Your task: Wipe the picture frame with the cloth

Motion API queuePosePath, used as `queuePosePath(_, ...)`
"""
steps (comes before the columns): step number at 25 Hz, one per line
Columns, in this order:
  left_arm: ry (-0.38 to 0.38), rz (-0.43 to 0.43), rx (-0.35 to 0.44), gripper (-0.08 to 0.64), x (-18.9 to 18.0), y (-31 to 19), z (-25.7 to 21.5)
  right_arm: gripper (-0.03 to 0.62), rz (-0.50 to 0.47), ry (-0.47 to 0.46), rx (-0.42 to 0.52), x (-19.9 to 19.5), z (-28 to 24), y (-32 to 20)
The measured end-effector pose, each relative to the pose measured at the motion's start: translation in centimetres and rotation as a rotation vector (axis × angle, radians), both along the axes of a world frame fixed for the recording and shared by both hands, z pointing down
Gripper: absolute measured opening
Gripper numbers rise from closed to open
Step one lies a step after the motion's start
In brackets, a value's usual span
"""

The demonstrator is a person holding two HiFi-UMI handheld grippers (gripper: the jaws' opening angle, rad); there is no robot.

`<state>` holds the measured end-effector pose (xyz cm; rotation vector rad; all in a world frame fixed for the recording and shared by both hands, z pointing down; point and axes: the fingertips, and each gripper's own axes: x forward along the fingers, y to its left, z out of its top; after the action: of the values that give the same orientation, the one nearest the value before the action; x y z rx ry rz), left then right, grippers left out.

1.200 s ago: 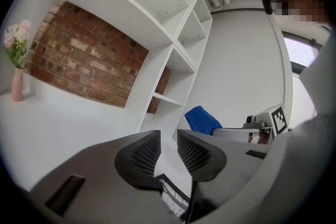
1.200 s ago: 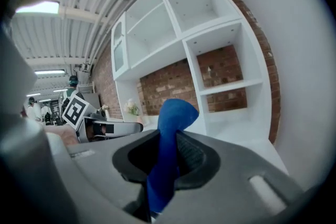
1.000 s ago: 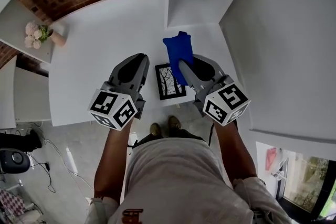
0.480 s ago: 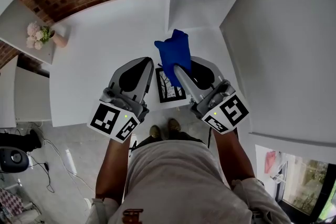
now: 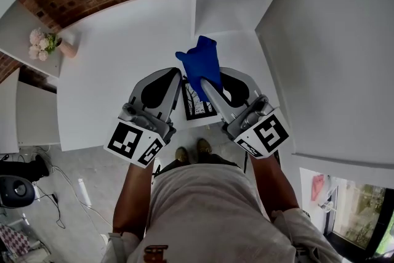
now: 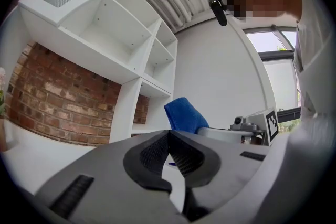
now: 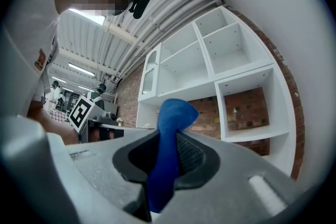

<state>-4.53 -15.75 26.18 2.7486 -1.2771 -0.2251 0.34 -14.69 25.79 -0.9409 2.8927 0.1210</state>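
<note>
Jaws: right gripper (image 7: 167, 139) pinching cloth (image 7: 176, 110), long axis along jaws; left gripper (image 6: 168, 138) pressed together

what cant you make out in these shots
1. Picture frame: the head view shows only a strip of it; the blue cloth and the right tongs gripping it cover the rest. Neither gripper view shows it.
2. Flowers in the pink vase: too small in the head view to tell their kind.
3. People in the far room: too small in the right gripper view.
</note>
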Motion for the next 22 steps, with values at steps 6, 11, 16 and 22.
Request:
queuePosePath(6,-0.005,0.010,0.005,0.000,0.06,0.10,-0.02,0.069,-0.003,0.019,0.014,-0.34,-0.05,0.24)
queuePosePath(11,-0.011,0.014,0.004,0.000,-0.03,0.14,0.02,0.069,0.001,0.020,0.011,-0.48,-0.08,0.17)
queuePosePath(16,-0.012,0.015,0.004,0.000,-0.22,0.35,0.11,0.069,0.008,0.021,0.011,-0.52,-0.06,0.32)
queuePosePath(22,-0.012,0.023,0.006,0.000,-0.39,0.43,0.08,0.069,0.017,0.022,0.014,-0.69,-0.09,0.32)
